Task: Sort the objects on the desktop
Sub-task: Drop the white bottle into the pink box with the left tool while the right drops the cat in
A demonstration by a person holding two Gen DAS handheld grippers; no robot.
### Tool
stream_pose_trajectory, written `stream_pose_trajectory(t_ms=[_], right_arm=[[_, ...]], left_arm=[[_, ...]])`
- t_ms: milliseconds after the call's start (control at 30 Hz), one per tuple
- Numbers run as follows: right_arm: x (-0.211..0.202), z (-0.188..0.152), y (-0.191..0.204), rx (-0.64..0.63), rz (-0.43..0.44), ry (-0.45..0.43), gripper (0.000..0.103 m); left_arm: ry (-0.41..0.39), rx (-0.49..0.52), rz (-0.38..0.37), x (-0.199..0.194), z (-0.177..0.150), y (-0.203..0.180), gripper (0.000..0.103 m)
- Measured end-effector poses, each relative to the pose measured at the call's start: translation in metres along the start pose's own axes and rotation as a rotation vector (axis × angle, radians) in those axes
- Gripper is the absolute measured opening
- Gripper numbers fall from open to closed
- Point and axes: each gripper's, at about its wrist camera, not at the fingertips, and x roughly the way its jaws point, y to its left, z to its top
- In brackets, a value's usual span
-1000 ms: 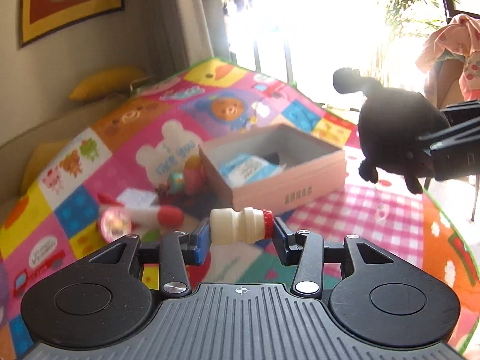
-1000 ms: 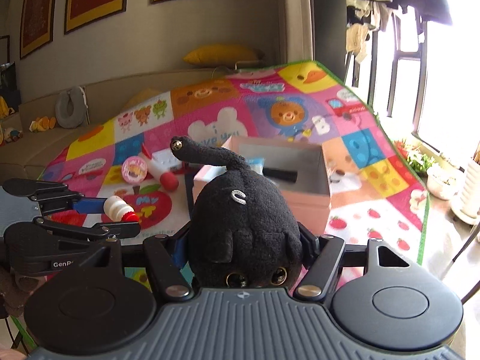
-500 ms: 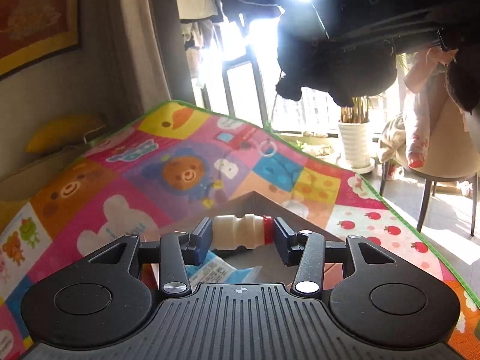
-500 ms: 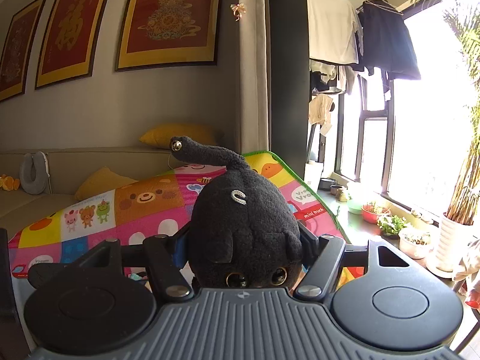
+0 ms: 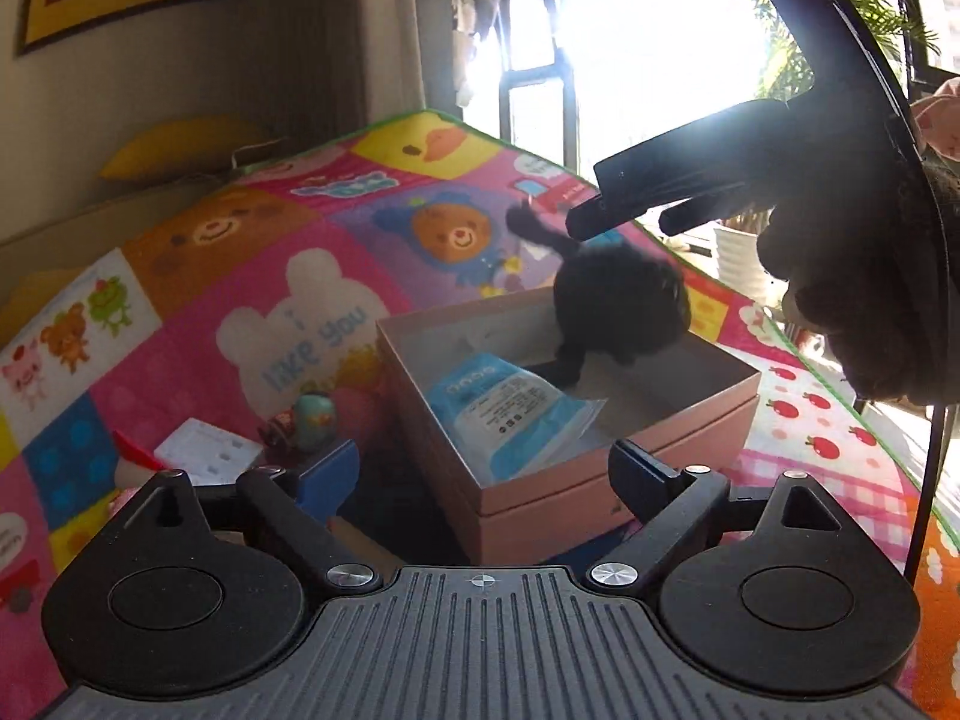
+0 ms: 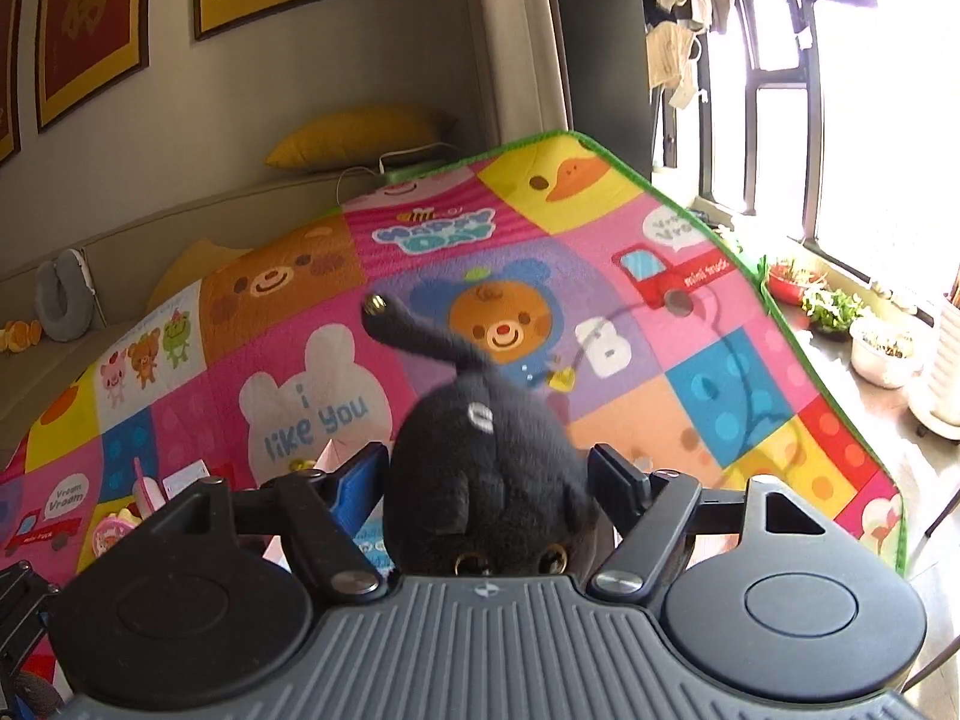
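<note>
A pink cardboard box (image 5: 540, 516) stands open on the colourful play mat (image 5: 240, 276), with a blue-and-white packet (image 5: 510, 414) lying inside. My left gripper (image 5: 483, 468) hovers at the box's near edge. Its jaws are opening wide and nothing is between them. The small cream bottle is not in view. The black plush cat (image 5: 618, 306) hangs blurred over the box's far corner, just under my right gripper (image 5: 621, 219). In the right wrist view the plush cat (image 6: 480, 480) sits between the opening jaws of the right gripper (image 6: 486, 474), clear of the pads.
Left of the box lie a teal figurine (image 5: 315, 417), a white card (image 5: 207, 450) and a red-and-white toy (image 5: 129, 462). A pink round toy (image 6: 111, 534) lies at the mat's left. A sofa with a yellow cushion (image 6: 360, 138) stands behind; plant pots (image 6: 882, 354) line the window.
The left jaws spread apart and the cream bottle has left them. The right jaws widened and the plush slipped down towards the box. Both cameras now look down at mat and box.
</note>
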Motion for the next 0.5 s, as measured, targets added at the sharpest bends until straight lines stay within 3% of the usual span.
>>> stream_pose_trajectory(t_ms=[200,267,333,500], right_arm=[[-0.005,-0.014,0.0,-0.046,-0.066,-0.035,0.079],[-0.003,-0.018,0.0,-0.068,-0.093,-0.027,0.069],[0.001,-0.022,0.002,-0.082,-0.111,0.0,0.05],[0.004,-0.052,0.018,-0.141,-0.066,0.113,0.047]], left_arm=[[0.078,-0.06,0.012,-0.001,-0.027,0.014,0.096],[0.096,-0.076,0.028,-0.001,-0.032,0.019,0.096],[0.106,-0.087,0.045,-0.003,-0.036,0.024,0.097],[0.115,-0.141,0.113,-0.014,-0.046,0.046,0.1]])
